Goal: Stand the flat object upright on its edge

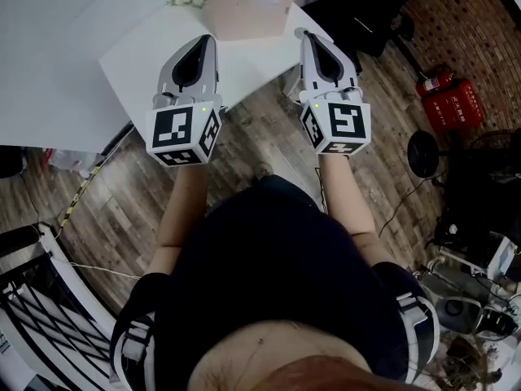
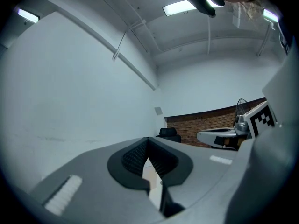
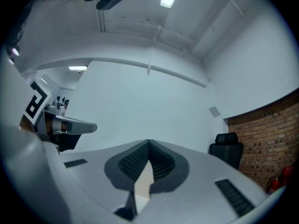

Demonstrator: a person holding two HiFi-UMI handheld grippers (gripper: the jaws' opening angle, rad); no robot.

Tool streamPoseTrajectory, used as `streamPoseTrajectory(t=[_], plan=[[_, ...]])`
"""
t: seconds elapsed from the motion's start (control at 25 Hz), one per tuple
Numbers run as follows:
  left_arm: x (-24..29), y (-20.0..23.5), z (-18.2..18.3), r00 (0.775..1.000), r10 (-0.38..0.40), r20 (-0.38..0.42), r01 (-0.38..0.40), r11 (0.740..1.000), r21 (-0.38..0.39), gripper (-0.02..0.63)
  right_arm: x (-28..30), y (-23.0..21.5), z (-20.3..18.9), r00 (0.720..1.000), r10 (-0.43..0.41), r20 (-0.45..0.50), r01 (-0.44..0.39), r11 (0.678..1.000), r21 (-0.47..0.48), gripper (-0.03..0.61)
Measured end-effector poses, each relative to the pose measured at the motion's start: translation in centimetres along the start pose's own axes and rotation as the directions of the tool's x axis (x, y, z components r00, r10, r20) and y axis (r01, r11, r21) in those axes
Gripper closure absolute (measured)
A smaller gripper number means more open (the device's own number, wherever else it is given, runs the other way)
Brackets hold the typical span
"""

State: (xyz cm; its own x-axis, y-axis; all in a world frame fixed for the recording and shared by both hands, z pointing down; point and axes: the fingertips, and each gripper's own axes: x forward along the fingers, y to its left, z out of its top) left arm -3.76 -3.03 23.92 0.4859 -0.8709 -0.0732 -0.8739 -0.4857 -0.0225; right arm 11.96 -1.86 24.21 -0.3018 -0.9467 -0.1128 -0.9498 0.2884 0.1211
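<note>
White bench (image 1: 142,59) ahead; tan board (image 1: 248,6) at its far side, just beyond both tips, untouched. Left tongs (image 1: 205,41) and right tongs (image 1: 305,35) fully closed, empty, flanking it, likely poised for approach.

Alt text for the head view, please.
A person holds the grey left gripper and right gripper, both shut and empty, over the near corner of a white table. A pale tan box stands at its far edge.

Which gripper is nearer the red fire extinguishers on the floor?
Right. In the head view the right gripper is left of the fire extinguishers; the left gripper is farther left, beyond it.
</note>
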Motion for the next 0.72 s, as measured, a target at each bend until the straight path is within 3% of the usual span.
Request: streamPoseTrajectory(t=[0.72], plan=[[1.6, 0.8, -0.8, 1.0, 0.019, -0.013, -0.019, 1.0, 0.003, 0.603, 2.3, -0.6, -1.3, 1.0, 0.007, -0.019, -0.006, 1.0, 0.005, 0.568]])
